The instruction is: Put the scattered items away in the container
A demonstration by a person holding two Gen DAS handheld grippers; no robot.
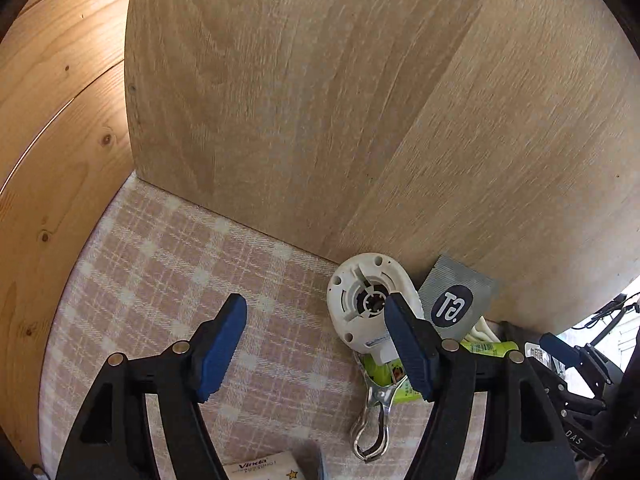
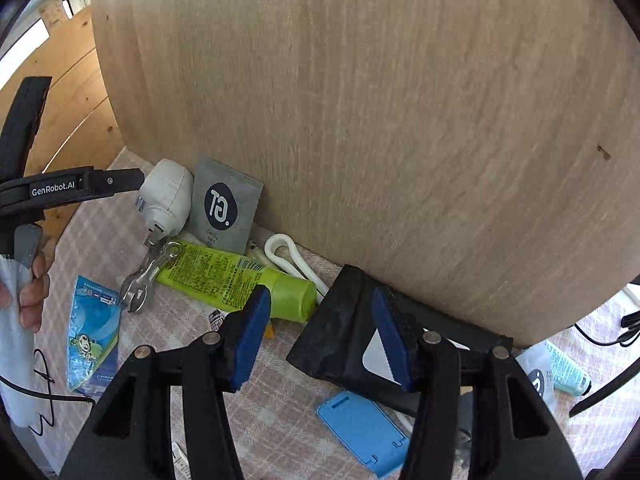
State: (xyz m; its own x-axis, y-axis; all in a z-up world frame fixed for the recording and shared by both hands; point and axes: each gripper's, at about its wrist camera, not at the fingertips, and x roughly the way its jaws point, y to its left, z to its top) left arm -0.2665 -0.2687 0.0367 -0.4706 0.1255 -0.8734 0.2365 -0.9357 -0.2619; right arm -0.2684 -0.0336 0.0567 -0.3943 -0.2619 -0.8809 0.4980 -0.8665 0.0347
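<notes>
The left hand-held gripper (image 1: 316, 320) is spread wide with nothing between its blue pads. It points down at the checked cloth (image 1: 168, 264) on the worktop. The white round gadget (image 1: 370, 300) lies just off to its right side, against the wooden board (image 1: 320, 100). One blue pad sits in front of the gadget in the left wrist view, but I cannot tell if it touches.

The right hand-held gripper (image 2: 320, 300) is spread too and grips nothing. The green tube (image 2: 236, 278) lies close in front of it, a little to its left. The tube's long side runs across the view, from upper left to lower right, with its cap end nearest the pads. A black wedge-shaped thing (image 2: 340, 332) sits just beside the cap.

So the right one is nearer the tube, and the left one is nearer the white gadget. No container shows in either view.
</notes>
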